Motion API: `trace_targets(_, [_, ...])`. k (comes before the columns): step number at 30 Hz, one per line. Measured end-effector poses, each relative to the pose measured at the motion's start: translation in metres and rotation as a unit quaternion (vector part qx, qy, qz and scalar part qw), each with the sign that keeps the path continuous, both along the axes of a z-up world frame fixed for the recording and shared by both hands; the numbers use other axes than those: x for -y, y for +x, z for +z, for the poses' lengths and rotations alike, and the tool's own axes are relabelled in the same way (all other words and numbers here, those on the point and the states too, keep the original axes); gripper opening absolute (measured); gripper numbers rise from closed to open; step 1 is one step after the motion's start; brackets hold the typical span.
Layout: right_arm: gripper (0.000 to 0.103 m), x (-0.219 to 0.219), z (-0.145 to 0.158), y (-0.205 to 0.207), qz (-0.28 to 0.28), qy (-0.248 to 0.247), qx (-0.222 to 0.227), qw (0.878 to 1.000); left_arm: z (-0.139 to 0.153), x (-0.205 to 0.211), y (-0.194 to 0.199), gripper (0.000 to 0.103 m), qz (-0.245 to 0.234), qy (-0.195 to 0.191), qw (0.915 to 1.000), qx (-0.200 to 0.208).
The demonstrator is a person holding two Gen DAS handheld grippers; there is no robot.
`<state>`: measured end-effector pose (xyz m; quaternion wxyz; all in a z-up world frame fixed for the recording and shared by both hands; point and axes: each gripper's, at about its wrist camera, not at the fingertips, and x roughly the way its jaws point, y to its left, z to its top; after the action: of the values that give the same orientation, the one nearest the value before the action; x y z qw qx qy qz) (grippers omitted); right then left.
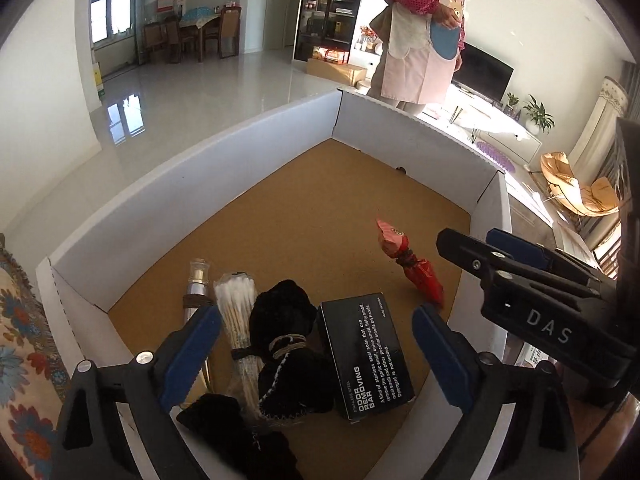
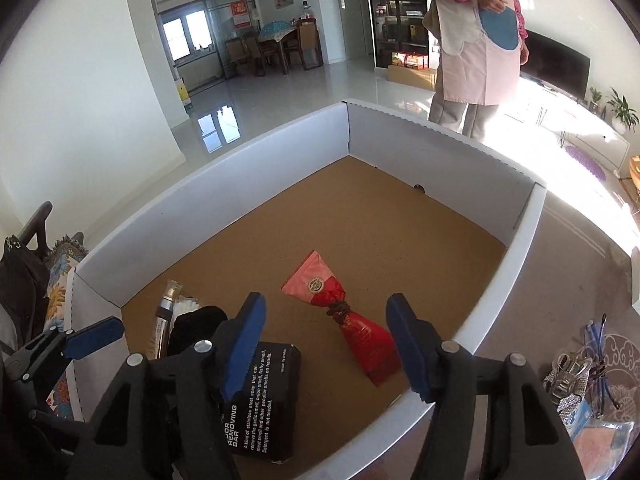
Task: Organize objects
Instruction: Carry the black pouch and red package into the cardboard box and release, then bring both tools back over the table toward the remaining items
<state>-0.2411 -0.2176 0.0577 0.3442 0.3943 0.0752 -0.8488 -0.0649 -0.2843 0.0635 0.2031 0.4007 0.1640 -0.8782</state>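
Both claws, left (image 1: 316,354) and right (image 2: 324,340), hang released and empty over the box (image 2: 256,184); the red packet (image 2: 344,320) lies inside.

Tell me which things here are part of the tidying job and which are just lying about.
Part of the job:
- white box
- black odor removing bar box
- red tied packet
- cotton swab bundle
- black tied cloth
- silver bottle

Lying about:
- glittery shoe and blue cords, outside the box on the right
- floral cloth, left of the box
- television
- dining table
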Motion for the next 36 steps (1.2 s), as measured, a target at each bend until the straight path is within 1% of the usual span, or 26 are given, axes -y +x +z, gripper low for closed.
trace_targets(1, [0.072, -0.013, 0.003, 0.004, -0.004, -0.006, -0.007, 1.000, 0.001, -0.003, 0.000, 0.098, -0.002, -0.007, 1.0000, 0.000])
trace_targets(3, [0.084, -0.047, 0.011, 0.015, -0.016, -0.015, -0.028, 0.999, 0.004, -0.013, 0.001, 0.098, -0.013, -0.024, 0.9996, -0.003])
trace_targets(4, [0.087, -0.067, 0.014, 0.025, -0.023, -0.017, -0.039, 0.999, 0.008, -0.020, 0.004, 0.098, -0.020, -0.027, 0.9994, -0.011])
trace_targets(5, [0.092, -0.088, 0.015, 0.032, -0.031, -0.015, -0.048, 0.998, 0.011, -0.026, 0.006, 0.098, -0.030, -0.025, 0.9990, -0.023])
trace_targets(6, [0.095, -0.111, 0.014, 0.040, -0.042, -0.012, -0.058, 0.997, 0.016, -0.036, 0.008, 0.098, -0.043, -0.020, 0.9981, -0.039])
trace_targets(9, [0.096, -0.186, -0.003, 0.066, -0.087, 0.012, -0.079, 0.993, 0.030, -0.072, 0.017, 0.098, -0.098, 0.003, 0.9912, -0.089])
trace_targets(11, [0.096, -0.239, -0.022, 0.083, -0.124, 0.039, -0.080, 0.988, 0.034, -0.106, 0.020, 0.098, -0.148, 0.016, 0.9833, -0.105])
trace_targets(12, [0.096, -0.266, -0.032, 0.091, -0.142, 0.053, -0.075, 0.986, 0.033, -0.126, 0.022, 0.098, -0.178, 0.025, 0.9778, -0.108])
trace_targets(13, [0.096, -0.290, -0.042, 0.097, -0.158, 0.069, -0.069, 0.983, 0.029, -0.145, 0.022, 0.099, -0.210, 0.036, 0.9714, -0.105])
trace_targets(15, [0.096, -0.334, -0.061, 0.107, -0.188, 0.103, -0.057, 0.975, 0.013, -0.184, 0.020, 0.099, -0.265, 0.051, 0.9598, -0.077])
trace_targets(17, [0.096, -0.371, -0.076, 0.116, -0.214, 0.127, -0.041, 0.968, -0.009, -0.218, 0.014, 0.099, -0.296, 0.043, 0.9535, -0.035])
trace_targets(19, [0.096, -0.396, -0.087, 0.123, -0.232, 0.132, -0.027, 0.963, -0.033, -0.245, 0.009, 0.099, -0.316, 0.022, 0.9485, 0.000])
trace_targets(21, [0.096, -0.412, -0.093, 0.128, -0.245, 0.129, -0.020, 0.961, -0.053, -0.265, 0.005, 0.099, -0.324, -0.004, 0.9456, 0.027])
trace_targets(23, [0.096, -0.417, -0.096, 0.133, -0.254, 0.121, -0.013, 0.960, -0.073, -0.275, 0.002, 0.099, -0.325, -0.025, 0.9444, 0.045])
trace_targets(25, [0.096, -0.414, -0.098, 0.131, -0.255, 0.125, -0.006, 0.959, -0.086, -0.282, 0.000, 0.099, -0.324, -0.036, 0.9435, 0.059])
trace_targets(26, [0.096, -0.412, -0.098, 0.131, -0.255, 0.127, -0.009, 0.958, -0.094, -0.282, -0.001, 0.099, -0.324, -0.038, 0.9430, 0.065])
trace_targets(27, [0.098, -0.411, -0.099, 0.131, -0.256, 0.131, -0.009, 0.958, -0.100, -0.283, -0.002, 0.099, -0.324, -0.039, 0.9424, 0.072])
trace_targets(28, [0.100, -0.413, -0.099, 0.130, -0.260, 0.132, -0.007, 0.957, -0.101, -0.286, -0.001, 0.100, -0.323, -0.057, 0.9423, 0.066])
trace_targets(29, [0.103, -0.415, -0.099, 0.128, -0.263, 0.127, 0.000, 0.956, -0.101, -0.287, -0.001, 0.101, -0.324, -0.062, 0.9418, 0.063])
trace_targets(30, [0.103, -0.418, -0.100, 0.125, -0.265, 0.117, 0.009, 0.957, -0.101, -0.286, -0.002, 0.102, -0.325, -0.055, 0.9421, 0.064])
trace_targets(32, [0.103, -0.424, -0.102, 0.121, -0.267, 0.097, 0.026, 0.958, -0.102, -0.286, -0.004, 0.103, -0.320, -0.055, 0.9439, 0.059])
trace_targets(34, [0.103, -0.422, -0.102, 0.120, -0.270, 0.102, 0.025, 0.957, -0.103, -0.286, -0.005, 0.103, -0.315, -0.056, 0.9461, 0.053])
trace_targets(36, [0.103, -0.421, -0.104, 0.120, -0.270, 0.101, 0.025, 0.957, -0.102, -0.286, -0.006, 0.103, -0.315, -0.056, 0.9461, 0.053])
